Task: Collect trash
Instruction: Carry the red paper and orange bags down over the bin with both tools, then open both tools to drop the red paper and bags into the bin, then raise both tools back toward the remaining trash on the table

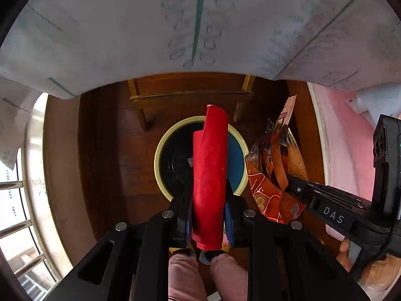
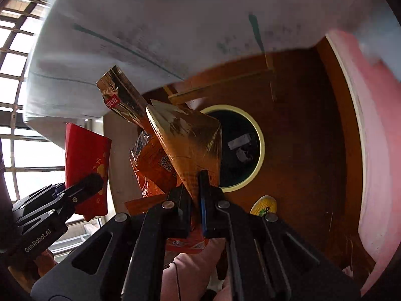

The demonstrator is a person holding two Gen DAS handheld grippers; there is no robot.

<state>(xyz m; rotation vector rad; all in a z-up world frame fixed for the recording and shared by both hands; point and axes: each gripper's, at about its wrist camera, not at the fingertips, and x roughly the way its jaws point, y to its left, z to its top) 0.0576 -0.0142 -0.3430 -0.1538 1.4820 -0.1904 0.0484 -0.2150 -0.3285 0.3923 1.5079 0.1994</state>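
My left gripper point(image 1: 209, 198) is shut on a curled red paper envelope point(image 1: 210, 170) and holds it straight above a round bin point(image 1: 160, 155) with a cream rim and dark inside. My right gripper point(image 2: 195, 188) is shut on an orange and gold snack wrapper point(image 2: 185, 148), held in the air just left of the same bin point(image 2: 260, 148). The wrapper also shows in the left wrist view point(image 1: 273, 173), right of the bin. The red envelope also shows in the right wrist view point(image 2: 86, 165), held by the left gripper point(image 2: 92, 183). Some dark scraps lie inside the bin.
The bin stands on a dark wooden floor point(image 1: 105, 155). A table with a white cloth point(image 1: 150, 25) hangs over the far side. A wooden chair frame point(image 1: 190, 95) stands behind the bin. A pink surface point(image 2: 376, 150) lies at the right, a barred window point(image 1: 20, 200) at the left. My yellow shoe point(image 2: 263, 205) is near the bin.
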